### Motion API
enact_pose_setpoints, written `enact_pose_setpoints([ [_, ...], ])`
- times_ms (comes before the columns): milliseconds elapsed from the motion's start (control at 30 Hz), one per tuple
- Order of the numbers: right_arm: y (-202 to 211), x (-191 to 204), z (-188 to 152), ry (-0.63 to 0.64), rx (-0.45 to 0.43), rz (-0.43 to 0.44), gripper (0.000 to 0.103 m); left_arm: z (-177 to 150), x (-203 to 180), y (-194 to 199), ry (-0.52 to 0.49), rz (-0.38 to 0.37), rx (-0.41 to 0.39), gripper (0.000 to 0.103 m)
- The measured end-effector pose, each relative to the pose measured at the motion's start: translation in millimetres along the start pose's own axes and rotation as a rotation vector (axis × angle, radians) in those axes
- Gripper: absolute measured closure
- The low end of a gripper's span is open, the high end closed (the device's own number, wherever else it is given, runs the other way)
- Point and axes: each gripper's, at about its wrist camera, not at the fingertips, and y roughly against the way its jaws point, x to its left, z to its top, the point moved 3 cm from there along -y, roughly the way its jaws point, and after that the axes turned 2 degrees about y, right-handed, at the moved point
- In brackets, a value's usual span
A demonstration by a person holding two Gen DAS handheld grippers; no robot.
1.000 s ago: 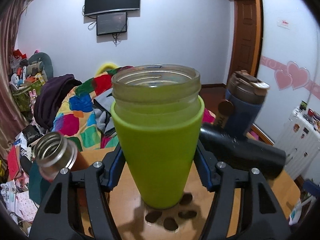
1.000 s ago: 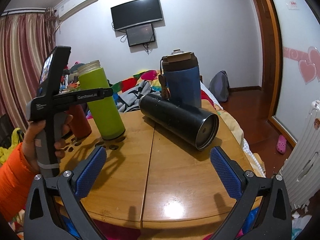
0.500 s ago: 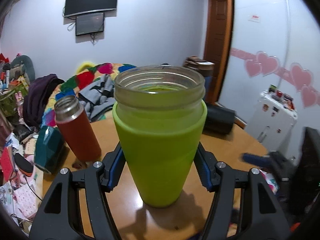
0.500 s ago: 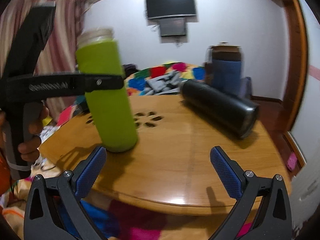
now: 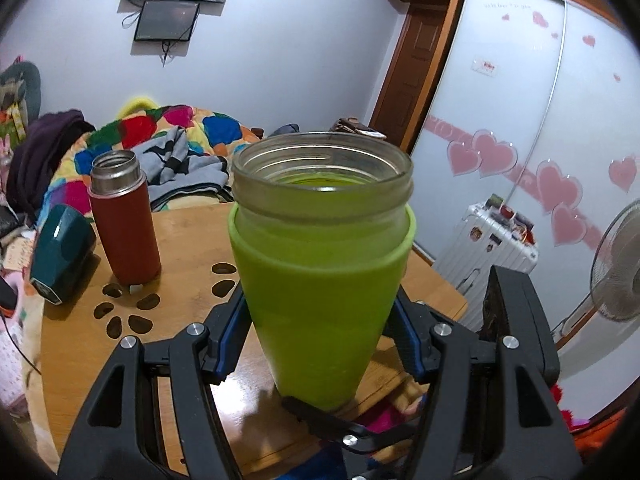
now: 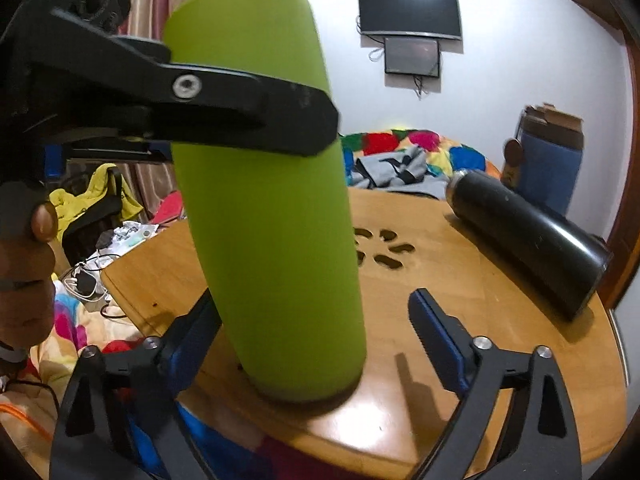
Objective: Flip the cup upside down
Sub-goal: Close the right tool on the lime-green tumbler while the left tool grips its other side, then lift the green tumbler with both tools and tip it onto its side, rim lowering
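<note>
Left wrist view: left gripper (image 5: pixel 316 344) is clamped on the green cup (image 5: pixel 320 264) about mid-body, blue pads pressed to both sides of the sleeve; cup upright, mouth up, base at or just above the near edge of the wooden table (image 5: pixel 192 240) — can't tell if it touches. Cup is a clear, threaded glass neck w/ a matte lime silicone-looking sleeve, tapering toward the base; looks empty, so prob. light, but glass = fragile, and the bare rim is slick. Best hold is on the sleeve, which should grip well. Behind: red flask (image 5: pixel 124 220) w/ steel neck standing open, teal box (image 5: pixel 60 248) beside it. Right wrist view: right gripper (image 6: pixel 316 332) is wide open, holding nothing, its fingers either side of the cup's lower part, not touching. Left gripper's black arm crosses the sleeve higher up. Black bottle (image 6: pixel 528 240) — smooth, cylindrical — lies on its side well apart; blue tumbler (image 6: pixel 548 172) stands behind it.
</note>
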Motion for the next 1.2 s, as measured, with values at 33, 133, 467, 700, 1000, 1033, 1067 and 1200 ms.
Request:
enact_pose_setpoints([
  [33,-1.2,1.0,0.0,0.005,0.002,0.008,0.029,0.3,2.5,0.1,0.010,-0.009,-0.001,0.040],
  [133,-0.9,8.1,-2.7,0.018,0.009,0.023,0.038,0.8,8.5,1.3,0.036,-0.031,-0.010,0.040],
  [467,8.4,14.4,1.8,0.043,0.008,0.012,0.041,6.2,25.9,-0.5,0.081,-0.017,-0.054,0.036],
  [700,14.6,15.6,3.7,0.033,0.002,0.035,0.041,6.0,44.2,-8.1,0.141,0.006,-0.049,0.030],
  [1000,17.7,13.8,2.7,0.012,-0.003,0.036,0.041,2.9,56.4,-27.4,0.174,0.012,0.005,0.022],
  [1033,18.2,14.2,2.6,0.010,-0.003,0.036,0.041,2.0,57.0,-29.9,0.178,0.010,0.009,0.021],
  [1067,18.9,14.3,2.4,0.008,-0.004,0.036,0.041,1.4,57.6,-32.4,0.185,0.007,0.015,0.021],
  [1200,21.6,14.1,1.8,0.005,-0.001,0.034,0.041,-0.9,62.0,-40.1,0.215,-0.002,0.043,0.018],
])
